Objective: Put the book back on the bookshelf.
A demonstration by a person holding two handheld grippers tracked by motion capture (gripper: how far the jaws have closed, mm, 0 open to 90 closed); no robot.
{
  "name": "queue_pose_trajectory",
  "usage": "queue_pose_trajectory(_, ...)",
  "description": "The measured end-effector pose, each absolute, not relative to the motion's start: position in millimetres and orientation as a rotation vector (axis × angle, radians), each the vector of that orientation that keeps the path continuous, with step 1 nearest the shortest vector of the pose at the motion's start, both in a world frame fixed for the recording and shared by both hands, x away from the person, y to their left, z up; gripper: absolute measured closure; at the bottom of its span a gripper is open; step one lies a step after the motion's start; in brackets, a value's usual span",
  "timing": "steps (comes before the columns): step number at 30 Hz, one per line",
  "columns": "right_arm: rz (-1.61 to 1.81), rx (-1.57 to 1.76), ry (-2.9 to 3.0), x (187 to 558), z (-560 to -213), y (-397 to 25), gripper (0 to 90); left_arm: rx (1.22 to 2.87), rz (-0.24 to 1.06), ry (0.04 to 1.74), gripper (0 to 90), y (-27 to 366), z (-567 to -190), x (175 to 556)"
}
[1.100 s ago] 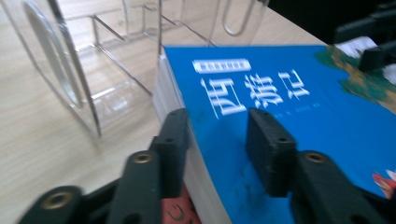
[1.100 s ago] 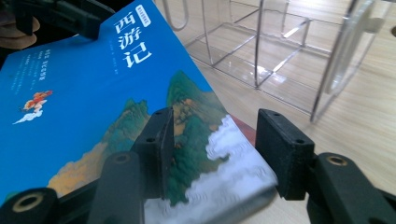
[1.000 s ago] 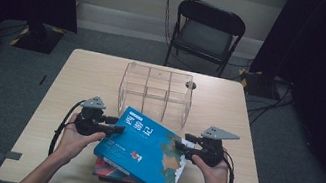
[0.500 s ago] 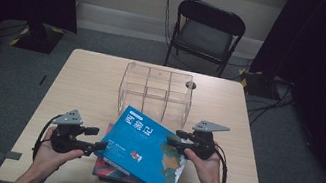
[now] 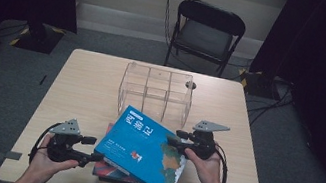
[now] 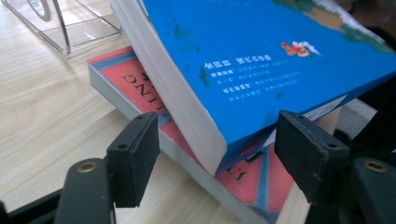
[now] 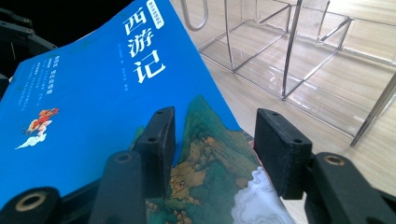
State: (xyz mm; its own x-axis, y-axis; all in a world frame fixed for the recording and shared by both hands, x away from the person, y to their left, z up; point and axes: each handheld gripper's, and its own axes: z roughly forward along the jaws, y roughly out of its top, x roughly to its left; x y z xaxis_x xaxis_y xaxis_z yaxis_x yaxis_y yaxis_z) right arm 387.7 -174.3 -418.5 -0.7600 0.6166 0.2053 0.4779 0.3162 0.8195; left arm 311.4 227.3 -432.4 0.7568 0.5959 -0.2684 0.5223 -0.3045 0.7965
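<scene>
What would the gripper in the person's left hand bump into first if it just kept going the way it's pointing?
Most likely the blue book. The left gripper points at that book's near corner, which sits between its open fingers. Right beneath lies the red book, so a slightly lower path might meet that instead.

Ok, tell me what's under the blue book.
A red book lies under the blue book, flat on the table. The blue cover hides most of it.

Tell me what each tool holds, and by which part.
Left tool: nothing; open at a corner of the blue book. Right tool: jaws straddle that book's right edge; a hold cannot be told.
</scene>
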Motion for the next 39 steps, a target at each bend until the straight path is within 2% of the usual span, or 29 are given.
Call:
queue_pose_trajectory(9, 1.393, 0.983, 2.444, 383, -416, -174, 50.6, 1.964, 0.108, 0.857, 33.2, 228, -433, 315)
queue_pose_trajectory(27, 1.326, 0.974, 2.466, 351, -411, -186, 50.2, 1.941, 0.245, 0.998, 25.7, 217, -429, 350)
queue_pose_trajectory(33, 1.364, 0.996, 2.499, 350, -411, -196, 53.3, 1.906, 0.202, 1.017, 27.8, 216, -430, 359)
queue_pose_trajectory(34, 1.367, 0.992, 2.502, 352, -411, -196, 54.5, 1.919, 0.202, 1.003, 32.0, 215, -430, 356)
queue_pose_trajectory(35, 1.363, 0.989, 2.502, 354, -410, -195, 53.7, 1.933, 0.186, 0.987, 33.7, 213, -429, 352)
queue_pose_trajectory(36, 1.364, 0.988, 2.492, 357, -409, -193, 51.2, 1.935, 0.172, 0.974, 29.9, 212, -429, 348)
queue_pose_trajectory(37, 1.387, 1.001, 2.469, 363, -407, -190, 47.1, 1.934, 0.156, 0.955, 31.3, 210, -428, 344)
queue_pose_trajectory(39, 1.407, 1.001, 2.466, 368, -407, -187, 47.1, 1.944, 0.15, 0.94, 32.0, 204, -428, 336)
